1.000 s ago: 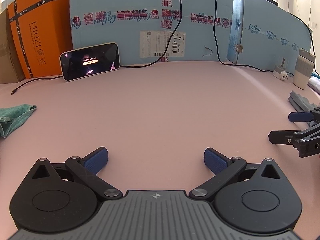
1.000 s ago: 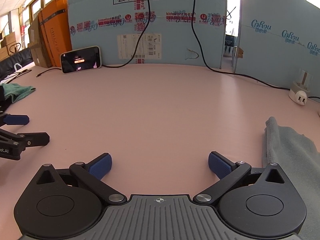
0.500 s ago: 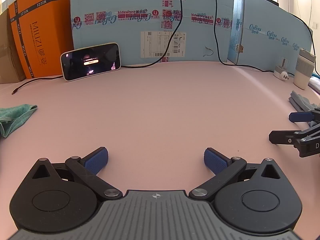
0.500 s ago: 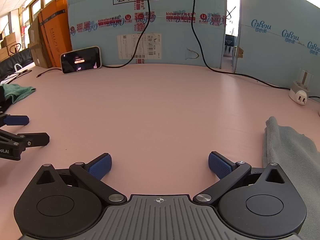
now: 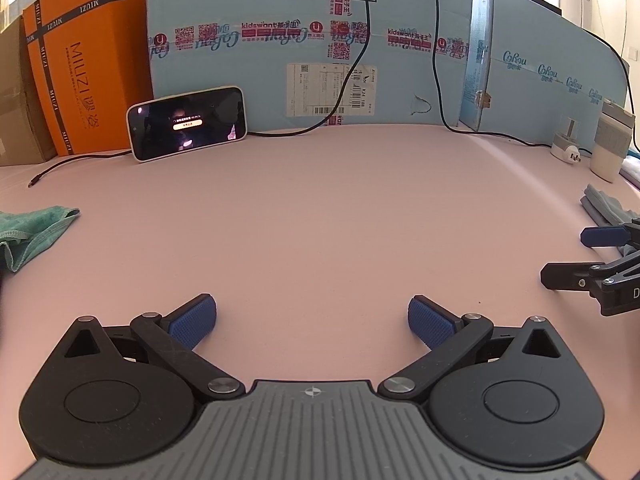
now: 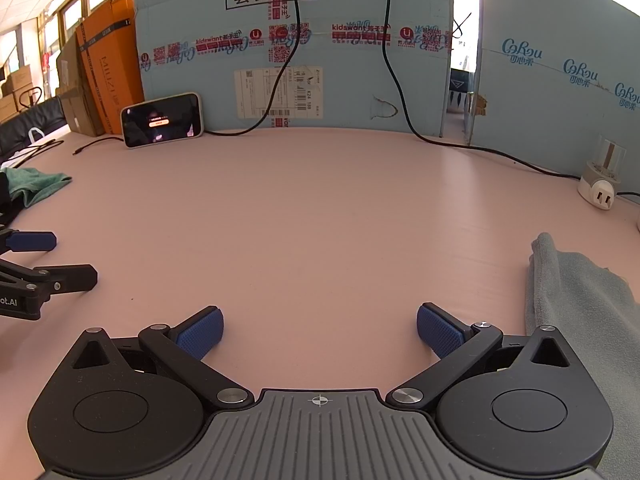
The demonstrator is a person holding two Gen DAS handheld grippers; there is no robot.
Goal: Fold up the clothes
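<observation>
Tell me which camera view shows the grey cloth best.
The right wrist view shows it best: the soft grey cloth lies large on the pink table, beside the open right claw. The left wrist view shows only a small folded edge at the far right, behind that claw.

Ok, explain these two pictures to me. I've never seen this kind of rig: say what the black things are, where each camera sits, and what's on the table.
The black-and-grey shapes at the bottom are hand-held grasping tools, one in each of a person's hands, each with a camera looking forward along its two blue-padded fingers. One picture is from the left tool, the other from the right tool; each tool also shows at the edge of the other's view. Both stand open and hold nothing. On the pink table lie a green cloth to the left and a grey cloth to the right. A phone leans on the blue cardboard behind.
</observation>
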